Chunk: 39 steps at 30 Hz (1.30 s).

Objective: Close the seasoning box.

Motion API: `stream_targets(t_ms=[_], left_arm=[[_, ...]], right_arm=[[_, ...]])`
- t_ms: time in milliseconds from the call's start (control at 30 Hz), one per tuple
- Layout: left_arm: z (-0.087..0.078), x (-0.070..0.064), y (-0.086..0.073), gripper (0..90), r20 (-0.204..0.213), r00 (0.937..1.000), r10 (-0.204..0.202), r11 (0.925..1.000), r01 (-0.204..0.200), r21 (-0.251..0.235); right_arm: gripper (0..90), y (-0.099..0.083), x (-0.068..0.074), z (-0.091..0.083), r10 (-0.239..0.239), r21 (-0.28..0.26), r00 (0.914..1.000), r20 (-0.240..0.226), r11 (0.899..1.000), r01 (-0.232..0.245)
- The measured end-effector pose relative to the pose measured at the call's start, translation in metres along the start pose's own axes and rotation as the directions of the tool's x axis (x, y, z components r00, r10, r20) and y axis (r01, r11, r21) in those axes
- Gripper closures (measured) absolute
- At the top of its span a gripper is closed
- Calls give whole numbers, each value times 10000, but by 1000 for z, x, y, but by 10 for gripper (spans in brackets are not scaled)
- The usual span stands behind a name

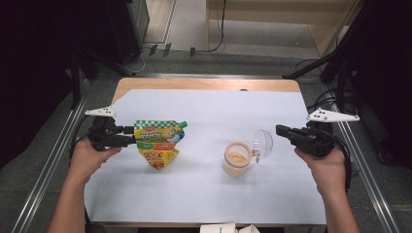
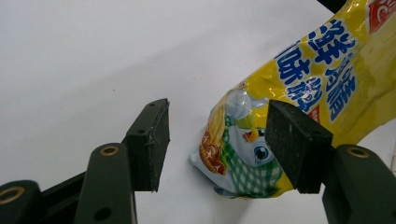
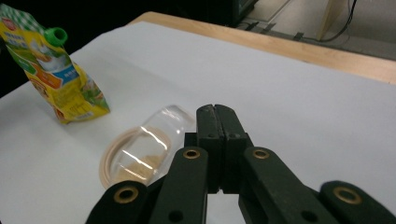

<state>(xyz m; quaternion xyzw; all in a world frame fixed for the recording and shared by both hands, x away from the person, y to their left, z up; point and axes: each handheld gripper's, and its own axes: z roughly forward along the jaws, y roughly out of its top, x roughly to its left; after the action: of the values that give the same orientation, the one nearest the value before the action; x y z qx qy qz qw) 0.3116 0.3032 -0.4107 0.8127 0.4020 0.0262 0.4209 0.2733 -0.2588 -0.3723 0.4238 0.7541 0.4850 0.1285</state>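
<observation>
The counter (image 1: pixel 204 194) is viewed from above; both tongs cameras are aimed low and close, the yellow pouch (image 2: pixel 299 93) being shared.

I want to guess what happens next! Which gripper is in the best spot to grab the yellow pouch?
Probably the left gripper. Its jaws are open with the pouch corner between them. The right gripper is shut, across the jar from the pouch.

**Blue Chinese lettering on the yellow pouch**

The yellow spouted pouch (image 2: pixel 299 107) carries large blue Chinese characters at the upper right of the left gripper view; "鲜" is legible, the rest is unclear. A red logo sits in that frame's top right corner, unreadable. Nothing else bears readable text.
</observation>
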Motion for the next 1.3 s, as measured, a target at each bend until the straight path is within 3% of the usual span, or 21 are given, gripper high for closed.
stream_targets(t_ms=[133,333,533,1300], left_arm=[[0,0,0,409,37,10000,1,10000,-1,-46],[-1,0,3,409,133,9999,-32,9996,36,-269],[5,2,6,409,154,9999,-32,9999,34,-105],[8,1,4,409,113,9999,28,10000,-29,86]], right_arm=[[900,-9,-4,13,172,475,9998,-43,9987,-170],[900,-21,-10,29,384,721,9986,-351,9968,-358],[900,-30,-9,36,707,872,9952,-671,9941,-647],[870,-29,15,50,0,1030,9931,-1170,9946,121]])
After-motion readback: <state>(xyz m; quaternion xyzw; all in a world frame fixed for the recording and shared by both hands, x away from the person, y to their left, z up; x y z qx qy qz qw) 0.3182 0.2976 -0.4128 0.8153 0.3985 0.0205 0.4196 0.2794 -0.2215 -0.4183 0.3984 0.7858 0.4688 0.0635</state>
